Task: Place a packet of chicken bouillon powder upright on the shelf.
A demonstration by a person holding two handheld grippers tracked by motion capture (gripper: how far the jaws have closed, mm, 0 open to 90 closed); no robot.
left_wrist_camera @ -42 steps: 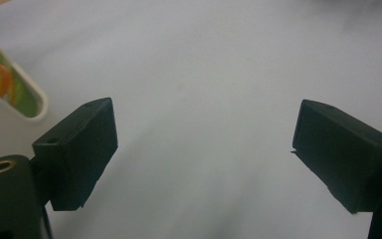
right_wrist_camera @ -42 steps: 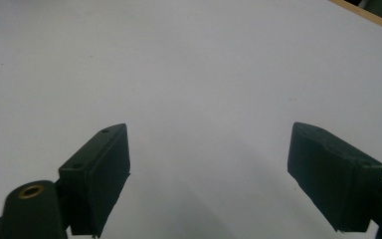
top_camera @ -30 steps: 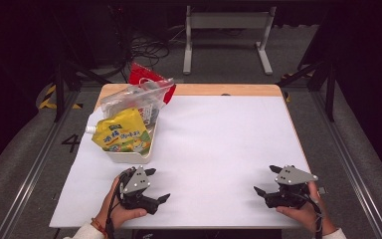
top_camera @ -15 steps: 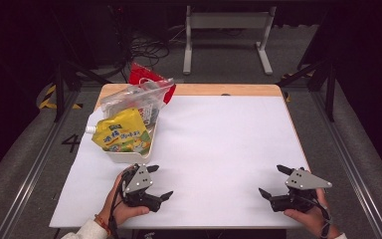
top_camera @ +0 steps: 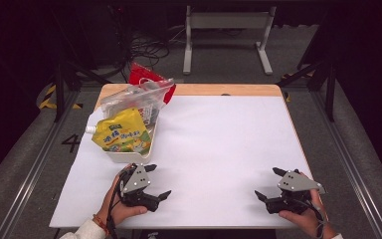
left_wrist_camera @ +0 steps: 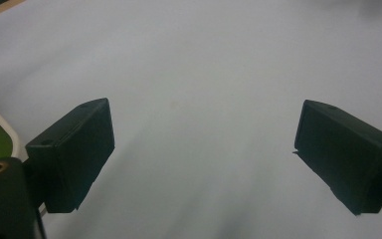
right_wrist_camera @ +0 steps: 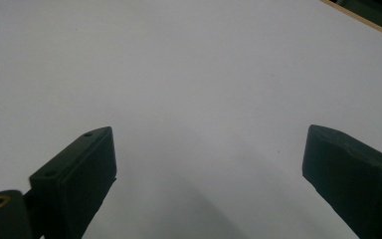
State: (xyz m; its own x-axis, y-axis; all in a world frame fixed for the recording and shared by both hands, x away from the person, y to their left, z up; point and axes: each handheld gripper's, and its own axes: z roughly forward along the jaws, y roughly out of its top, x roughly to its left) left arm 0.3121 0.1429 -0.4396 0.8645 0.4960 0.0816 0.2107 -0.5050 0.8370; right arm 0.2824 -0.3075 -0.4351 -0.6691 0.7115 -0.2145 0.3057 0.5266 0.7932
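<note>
Two grippers: both low over the white table cover (top_camera: 219,149), near its front edge, each in one hand.
Left gripper (top_camera: 158,181): just in front of the white bin (top_camera: 129,155), close to it but apart; jaws spread wide, nothing between; in left gripper view only bare white cover between the two black jaws, corner of the bin at far left.
Right gripper (top_camera: 270,184): far to the right of the white bin, well apart from it; jaws have just been opening and stand wide apart, nothing between; bare white cover under them in right gripper view.
White bin: at left side of the cover, toward the back.
Yellow pouch (top_camera: 122,133): on top of the bin, tilted, white cap toward the left.
Clear bag (top_camera: 137,97): behind the pouch, leaning over the back of the bin.
Red packet (top_camera: 144,74): behind the bin, at the back edge of the table, partly hidden by the clear bag.
</note>
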